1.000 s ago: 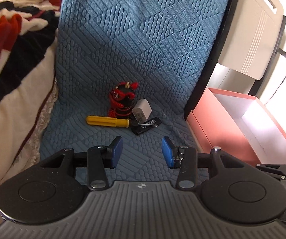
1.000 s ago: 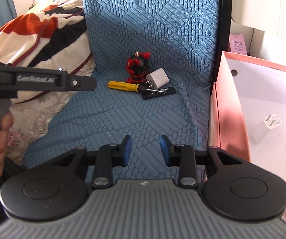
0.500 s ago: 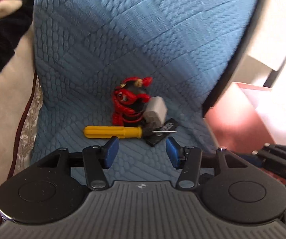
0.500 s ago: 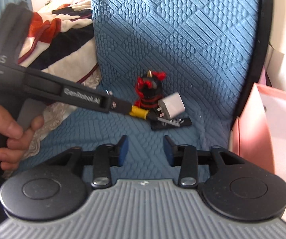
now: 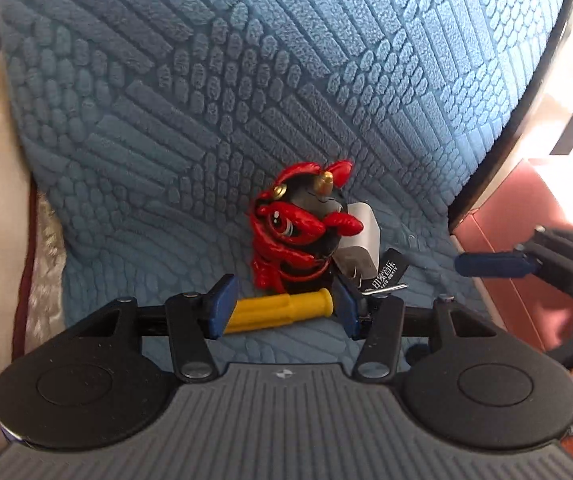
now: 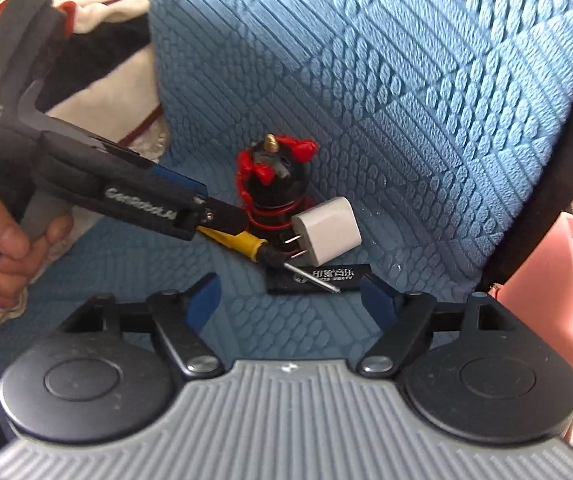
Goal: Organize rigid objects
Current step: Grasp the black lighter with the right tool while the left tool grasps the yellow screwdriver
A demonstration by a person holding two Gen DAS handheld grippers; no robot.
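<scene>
From the left view, the left tool [image 5: 282,306] stands spread around the yellow screwdriver [image 5: 278,309] on the blue mat [image 5: 246,80], hiding its ends, while from the right view the right tool [image 6: 290,296] is spread wide, near the black tag [image 6: 322,278] and white plug [image 6: 326,230].
</scene>
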